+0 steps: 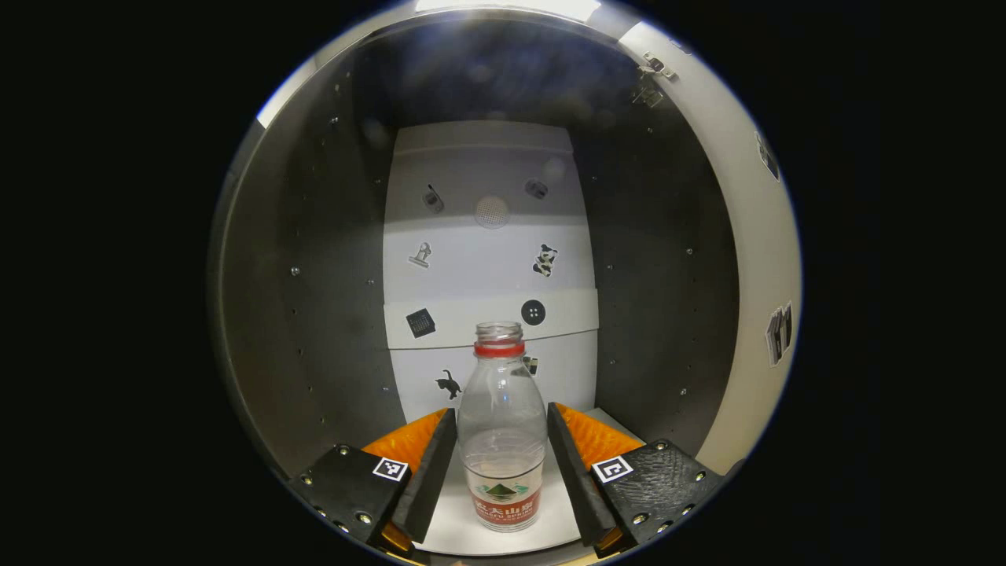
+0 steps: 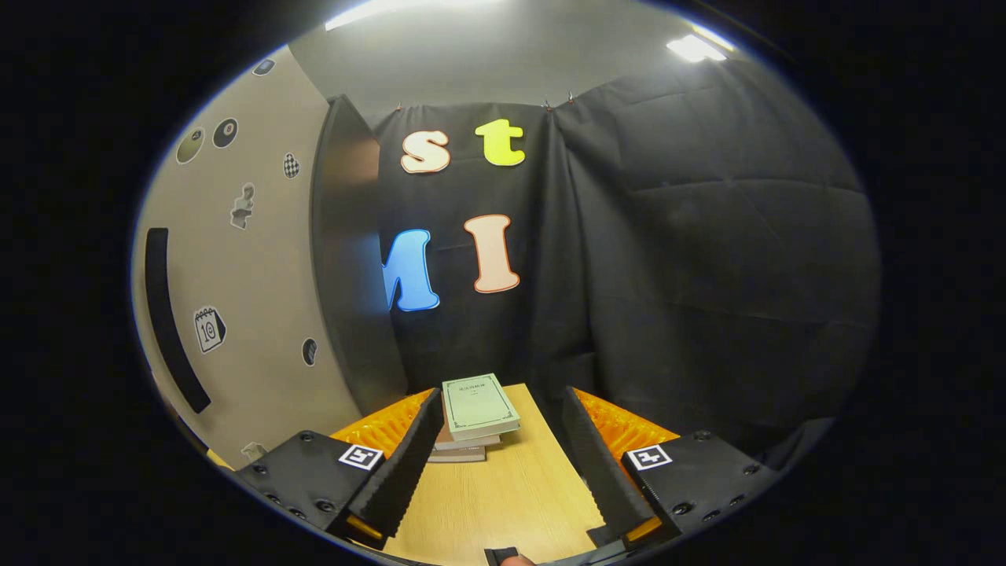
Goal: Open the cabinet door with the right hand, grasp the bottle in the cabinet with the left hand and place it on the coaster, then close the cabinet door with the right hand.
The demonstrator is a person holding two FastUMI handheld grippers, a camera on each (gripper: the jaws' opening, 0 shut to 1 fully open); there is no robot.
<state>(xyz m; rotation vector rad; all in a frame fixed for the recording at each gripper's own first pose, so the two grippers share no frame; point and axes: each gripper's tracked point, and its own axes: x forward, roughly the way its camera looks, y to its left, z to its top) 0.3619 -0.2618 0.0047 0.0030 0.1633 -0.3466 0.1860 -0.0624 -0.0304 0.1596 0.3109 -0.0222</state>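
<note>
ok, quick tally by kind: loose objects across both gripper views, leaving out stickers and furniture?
Bottles: 1, the clear bottle standing in the cabinet between the open left gripper fingers.
Books: 2 at least, the stack of books on the wooden table ahead of the open right gripper.
Total: 3.

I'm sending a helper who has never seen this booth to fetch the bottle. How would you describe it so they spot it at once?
Look inside the open cabinet, dark-walled with a white, sticker-dotted back panel. On its white floor, between the left gripper's open fingers, stands the bottle: clear plastic, upright, capless, with a red neck ring and a red label, the one loose object there.
</note>
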